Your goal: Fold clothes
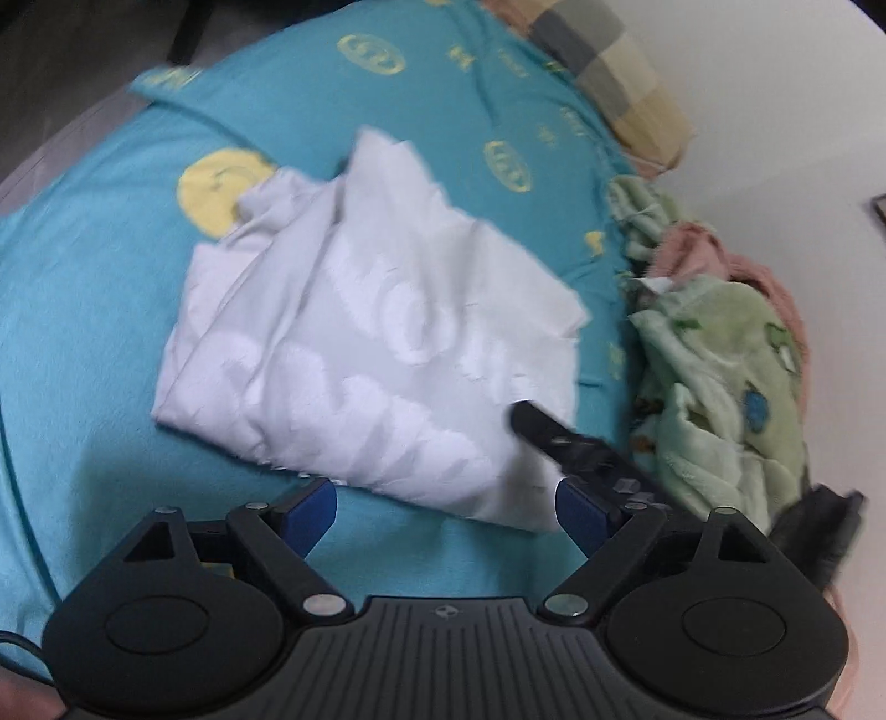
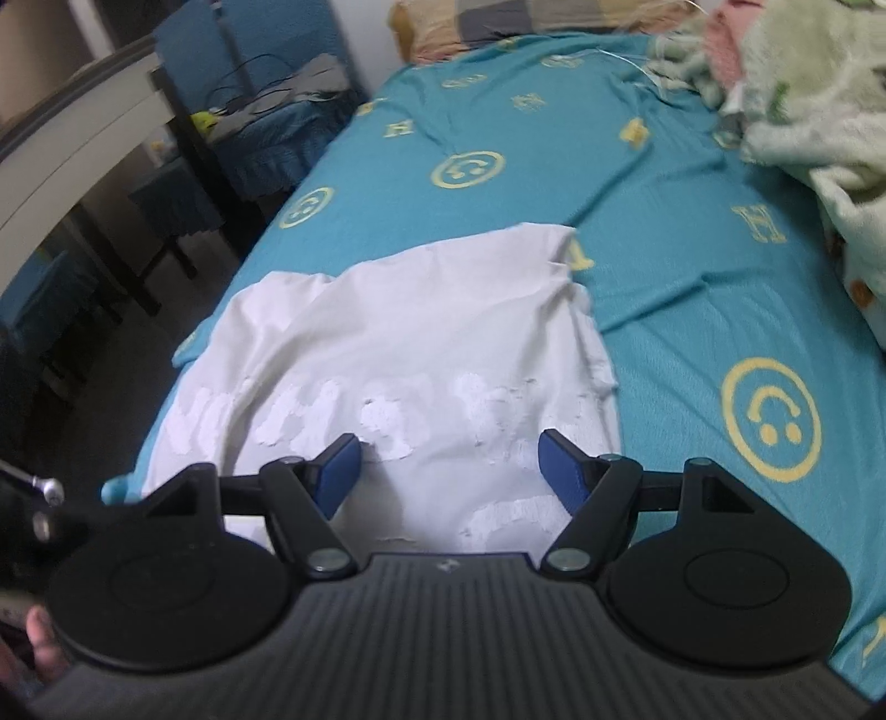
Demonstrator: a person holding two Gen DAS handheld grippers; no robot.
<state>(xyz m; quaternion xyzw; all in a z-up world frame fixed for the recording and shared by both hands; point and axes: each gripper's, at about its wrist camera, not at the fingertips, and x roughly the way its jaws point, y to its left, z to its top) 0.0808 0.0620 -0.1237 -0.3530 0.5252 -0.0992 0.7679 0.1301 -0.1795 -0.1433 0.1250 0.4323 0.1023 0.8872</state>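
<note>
A white garment (image 1: 365, 343) with raised white lettering lies folded over on a teal bed sheet (image 1: 83, 310). My left gripper (image 1: 446, 512) is open just short of its near edge, with nothing between the blue pads. In the left wrist view a black finger of the other gripper (image 1: 554, 432) rests over the garment's right corner. From the right wrist view the same white garment (image 2: 398, 354) spreads below my right gripper (image 2: 449, 468), which is open above the cloth and holds nothing.
A heap of green and pink blankets (image 2: 803, 83) lies along the bed's right side. A checked pillow (image 2: 498, 22) is at the head. The bed's left edge drops to a dark floor with a table and chairs (image 2: 183, 138). The white wall (image 1: 775, 111) borders the blankets.
</note>
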